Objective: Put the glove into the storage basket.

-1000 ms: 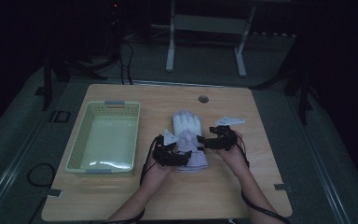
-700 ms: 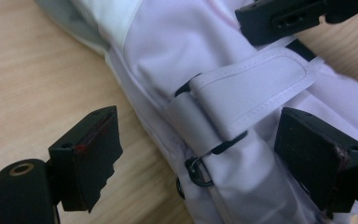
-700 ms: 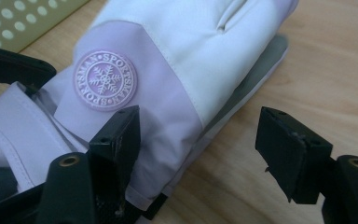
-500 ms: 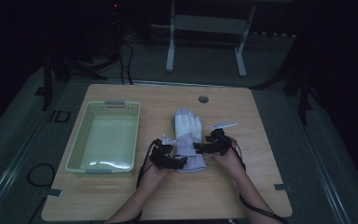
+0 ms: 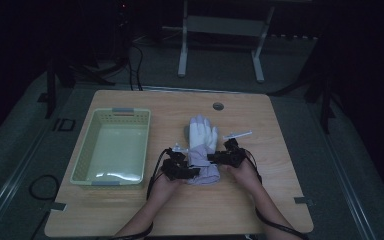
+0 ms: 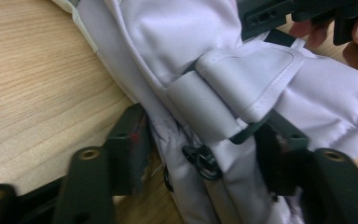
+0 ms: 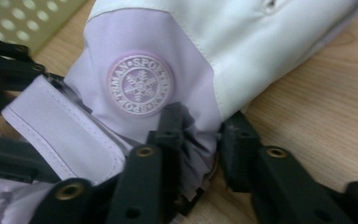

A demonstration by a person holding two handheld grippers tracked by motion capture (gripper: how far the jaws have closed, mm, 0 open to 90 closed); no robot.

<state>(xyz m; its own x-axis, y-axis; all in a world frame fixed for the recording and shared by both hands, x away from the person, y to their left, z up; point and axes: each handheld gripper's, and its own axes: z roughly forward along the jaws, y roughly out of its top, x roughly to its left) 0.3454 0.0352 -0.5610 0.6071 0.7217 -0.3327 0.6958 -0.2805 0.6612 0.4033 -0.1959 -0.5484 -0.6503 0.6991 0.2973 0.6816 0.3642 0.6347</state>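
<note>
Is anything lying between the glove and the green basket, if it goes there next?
Nothing visible. Bare table separates the glove from the basket beside it; both grippers, left and right, grip its cuff.

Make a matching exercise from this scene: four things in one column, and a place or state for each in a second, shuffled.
1. basket
2. ski glove
3. left gripper
4. right gripper

A. pinches the cuff's edge near the snowflake badge
B. lies flat mid-table, fingers pointing away
C. has the cuff by the strap between its jaws
D. sits empty on the table's left

Pairs: 1-D, 2-B, 3-C, 4-A
</note>
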